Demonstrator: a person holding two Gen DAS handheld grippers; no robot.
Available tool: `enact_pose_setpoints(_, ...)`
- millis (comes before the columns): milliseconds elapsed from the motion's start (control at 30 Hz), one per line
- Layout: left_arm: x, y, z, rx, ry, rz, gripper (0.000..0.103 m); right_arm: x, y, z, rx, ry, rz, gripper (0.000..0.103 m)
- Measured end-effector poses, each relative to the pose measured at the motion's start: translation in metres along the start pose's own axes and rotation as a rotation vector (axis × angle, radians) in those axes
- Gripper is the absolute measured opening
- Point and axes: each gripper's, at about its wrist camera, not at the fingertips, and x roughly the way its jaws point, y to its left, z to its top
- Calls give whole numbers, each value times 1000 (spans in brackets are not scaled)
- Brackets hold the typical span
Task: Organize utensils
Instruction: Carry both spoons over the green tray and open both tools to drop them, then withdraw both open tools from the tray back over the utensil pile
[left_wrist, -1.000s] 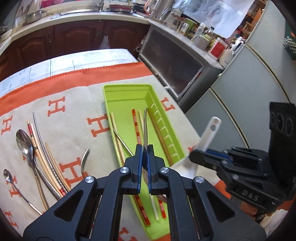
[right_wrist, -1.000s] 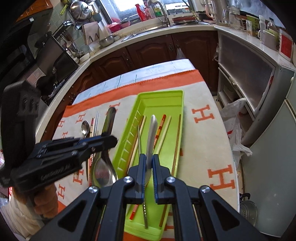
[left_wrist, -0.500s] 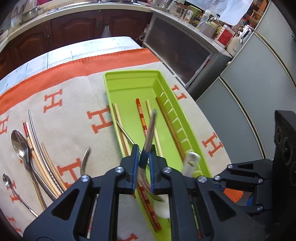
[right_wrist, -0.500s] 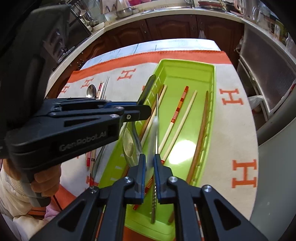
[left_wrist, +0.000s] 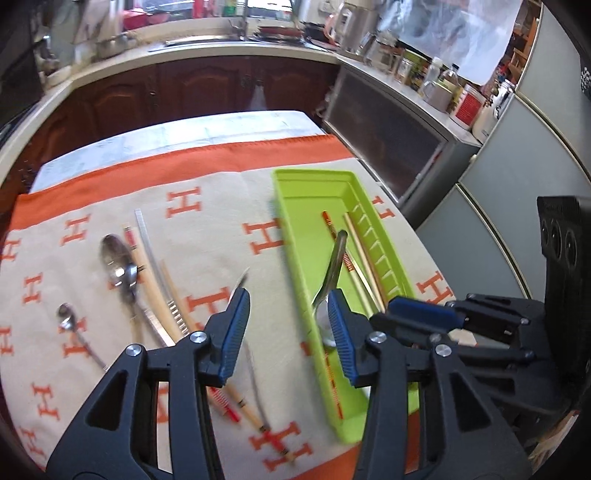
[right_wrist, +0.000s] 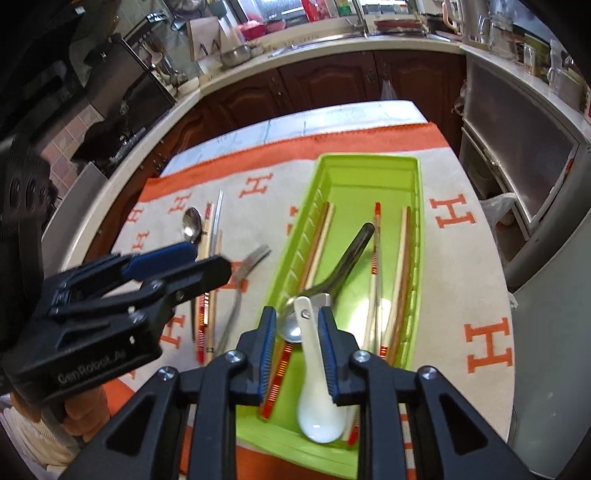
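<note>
We find the utensils in two groups on the orange-and-cream cloth (left_wrist: 221, 206). At left, lying loose on the cloth, are a small spoon (left_wrist: 68, 319), a larger metal spoon (left_wrist: 118, 258), several chopsticks (left_wrist: 147, 266) and a fork (right_wrist: 242, 277). The left gripper (left_wrist: 286, 328) hangs above the cloth beside the tray, its jaws spread wide and empty. To the right, the green tray (right_wrist: 369, 166) holds chopsticks along its length, a bent-handled metal spoon (right_wrist: 347, 258) and a white ceramic spoon (right_wrist: 314, 387) at its near end. The right gripper (right_wrist: 297, 347) is over the tray's near end, jaws apart, straddling the white spoon's handle; we cannot tell whether the pads touch it.
</note>
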Motion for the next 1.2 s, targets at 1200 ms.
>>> enact_pose_setpoints(1200, -76, 112, -101, -237, -7, 99, 41, 15, 105, -25, -129, 36, 28, 23)
